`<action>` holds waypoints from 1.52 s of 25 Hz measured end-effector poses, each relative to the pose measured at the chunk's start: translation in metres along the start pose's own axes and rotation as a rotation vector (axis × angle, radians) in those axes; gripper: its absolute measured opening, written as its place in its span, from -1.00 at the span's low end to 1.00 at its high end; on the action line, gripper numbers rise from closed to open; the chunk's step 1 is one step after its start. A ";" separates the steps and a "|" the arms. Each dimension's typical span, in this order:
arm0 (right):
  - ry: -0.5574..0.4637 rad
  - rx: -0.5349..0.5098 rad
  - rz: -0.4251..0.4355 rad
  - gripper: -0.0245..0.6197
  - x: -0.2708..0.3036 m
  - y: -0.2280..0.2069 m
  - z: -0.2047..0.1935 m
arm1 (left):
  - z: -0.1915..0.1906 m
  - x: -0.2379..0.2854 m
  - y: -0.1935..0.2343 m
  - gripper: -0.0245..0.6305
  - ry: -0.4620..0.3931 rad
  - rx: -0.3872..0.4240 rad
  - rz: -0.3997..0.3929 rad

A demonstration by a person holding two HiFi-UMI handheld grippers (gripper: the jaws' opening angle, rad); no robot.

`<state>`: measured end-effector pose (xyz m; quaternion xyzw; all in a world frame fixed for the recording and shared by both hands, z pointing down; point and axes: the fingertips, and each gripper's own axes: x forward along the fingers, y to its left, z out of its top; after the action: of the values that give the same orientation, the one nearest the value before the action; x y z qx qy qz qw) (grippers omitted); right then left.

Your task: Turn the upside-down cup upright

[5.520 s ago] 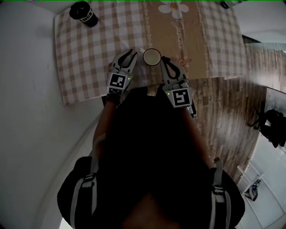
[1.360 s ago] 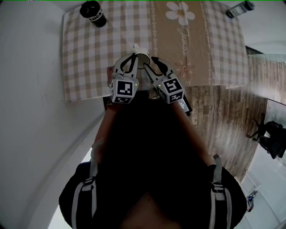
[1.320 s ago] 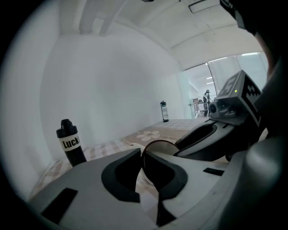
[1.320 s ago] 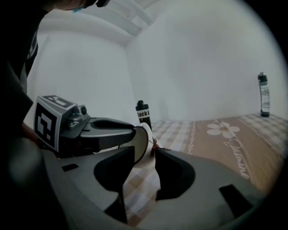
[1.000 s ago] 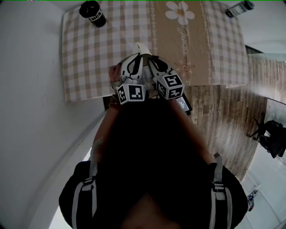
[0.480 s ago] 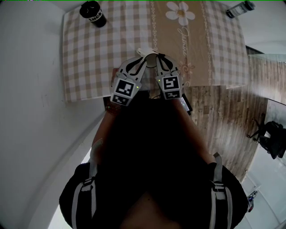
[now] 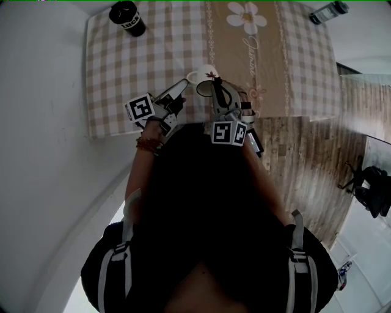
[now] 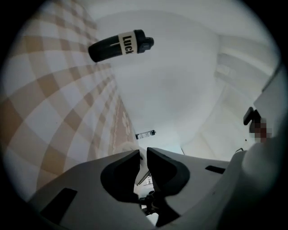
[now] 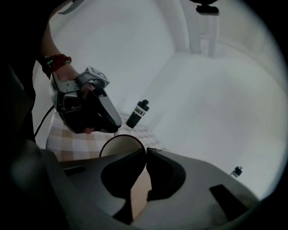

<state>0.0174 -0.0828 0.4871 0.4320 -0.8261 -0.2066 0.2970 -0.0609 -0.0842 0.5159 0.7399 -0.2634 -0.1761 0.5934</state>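
1. The table (image 7: 98,129) is covered edge to edge by a checked cloth (image 7: 122,73) in beige and white squares; the cloth lies flat.
2. A tan strip (image 7: 244,55) runs down the cloth's middle; it carries a white flower print (image 7: 246,16) near the far edge and slanted script below that.
3. A black bottle (image 7: 127,18) with a pale lettered band stands upright on the checks at the far left corner.
4. A second, slimmer bottle (image 7: 328,11) is at the far right corner, well apart from the black one; too small to tell more.
5. Wood-plank floor (image 7: 305,159) shows past the table's right and near edges.
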 end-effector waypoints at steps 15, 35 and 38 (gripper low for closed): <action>-0.008 -0.085 -0.069 -0.87 -0.011 -0.011 -0.003 | -0.006 0.003 0.000 -0.58 -0.029 -0.180 -0.099; -0.126 -0.226 -0.037 -0.87 -0.021 0.005 0.018 | 0.000 0.010 0.006 -0.61 -0.054 -0.278 -0.110; -0.139 -0.236 -0.032 -0.83 -0.021 0.008 0.016 | 0.012 0.008 -0.003 -0.69 -0.132 -0.277 -0.131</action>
<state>0.0110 -0.0594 0.4739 0.3917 -0.8078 -0.3364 0.2844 -0.0607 -0.0983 0.5102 0.6536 -0.2261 -0.2973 0.6583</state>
